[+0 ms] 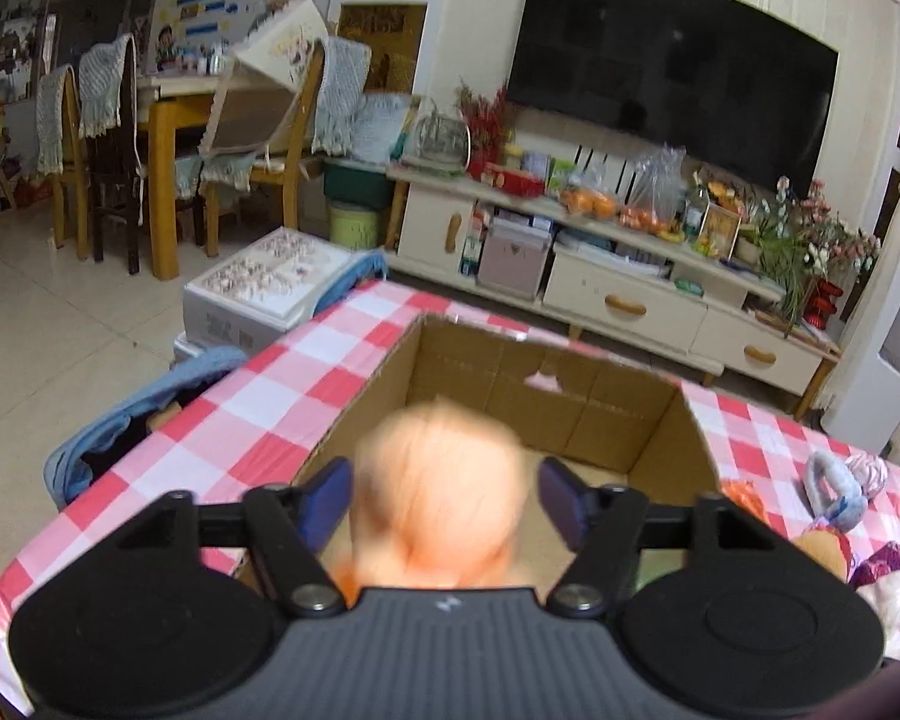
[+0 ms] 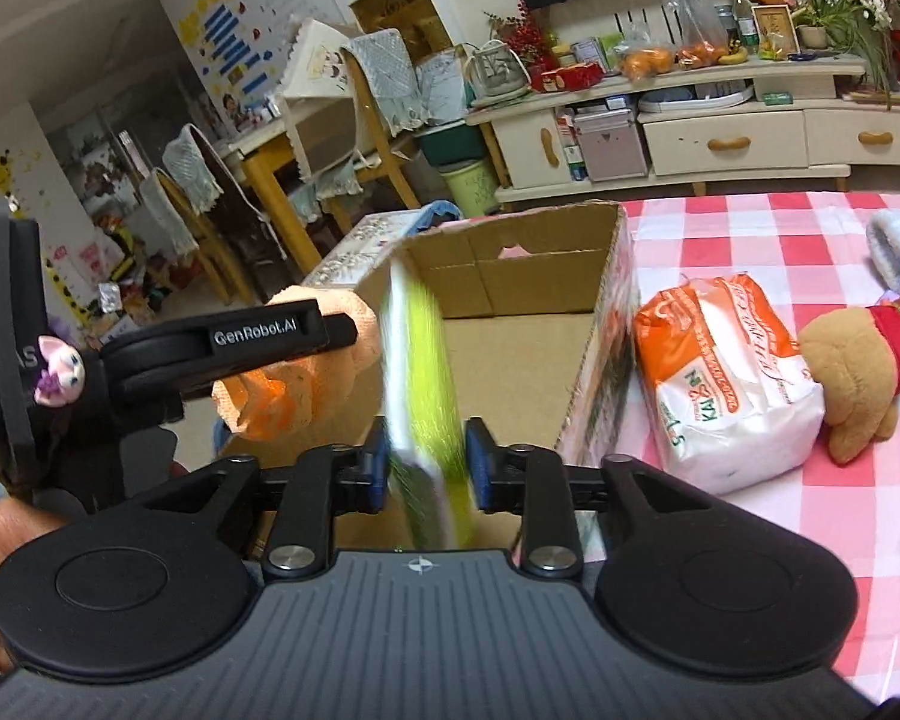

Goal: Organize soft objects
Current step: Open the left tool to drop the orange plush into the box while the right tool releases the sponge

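An open cardboard box (image 1: 576,396) stands on the red-and-white checked table; it also shows in the right wrist view (image 2: 510,276). My left gripper (image 1: 444,498) is open above the box, with a blurred peach and orange soft toy (image 1: 438,492) between its fingers, apart from both pads. The same toy (image 2: 306,372) and the left gripper's finger (image 2: 258,333) show in the right wrist view. My right gripper (image 2: 426,456) is open over the box with a blurred green and white flat pack (image 2: 420,384) between its pads.
To the right of the box lie an orange and white tissue pack (image 2: 726,384), a brown plush toy with a red part (image 2: 858,372) and a blue-grey soft item (image 1: 834,486). A TV cabinet (image 1: 624,300), chairs and a dining table stand behind.
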`<state>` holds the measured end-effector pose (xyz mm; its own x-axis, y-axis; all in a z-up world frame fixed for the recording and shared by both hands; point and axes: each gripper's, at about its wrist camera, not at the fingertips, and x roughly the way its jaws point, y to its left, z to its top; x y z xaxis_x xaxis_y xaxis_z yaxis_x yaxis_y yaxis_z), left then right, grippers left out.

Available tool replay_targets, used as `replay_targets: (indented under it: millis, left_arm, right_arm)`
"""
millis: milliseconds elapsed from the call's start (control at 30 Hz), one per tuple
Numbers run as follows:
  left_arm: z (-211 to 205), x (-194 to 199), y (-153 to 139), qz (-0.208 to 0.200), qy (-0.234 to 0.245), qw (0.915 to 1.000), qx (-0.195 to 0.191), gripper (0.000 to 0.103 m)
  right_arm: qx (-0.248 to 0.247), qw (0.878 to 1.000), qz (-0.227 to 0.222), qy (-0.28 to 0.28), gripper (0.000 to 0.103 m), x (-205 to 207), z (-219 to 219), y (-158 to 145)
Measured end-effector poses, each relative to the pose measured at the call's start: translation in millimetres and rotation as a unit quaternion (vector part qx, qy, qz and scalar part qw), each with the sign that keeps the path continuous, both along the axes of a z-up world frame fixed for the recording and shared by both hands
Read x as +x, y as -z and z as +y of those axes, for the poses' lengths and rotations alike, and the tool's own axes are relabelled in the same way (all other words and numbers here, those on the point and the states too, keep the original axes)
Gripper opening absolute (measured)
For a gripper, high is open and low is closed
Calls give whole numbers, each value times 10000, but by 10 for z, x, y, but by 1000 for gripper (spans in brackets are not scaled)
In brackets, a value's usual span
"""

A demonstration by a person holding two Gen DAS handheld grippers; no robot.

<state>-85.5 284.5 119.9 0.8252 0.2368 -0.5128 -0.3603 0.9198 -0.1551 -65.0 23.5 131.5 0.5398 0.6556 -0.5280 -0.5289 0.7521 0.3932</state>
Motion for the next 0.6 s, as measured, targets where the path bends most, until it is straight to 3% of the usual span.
replay_targets:
  millis: [67,100,367,600]
  left_arm:
    - [-36,-28,-42,-128,10,9999,89,93]
    - [-59,-43,-61,-193,-7,9997,126,94]
    - [-108,-102,-111,-539,79,9984,-165,101]
    - [-299,-97,-99,-598,371,9974,-122,102]
  right_arm:
    - [-27,9999,-72,140,99,-39,-32,-12]
    - [24,9997,-138,199,102,-51,-71,-31]
    - [313,9955,-496,749,103,-106,-461,-82]
    - [130,9866,-931,1336,103,-274,-766,-88]
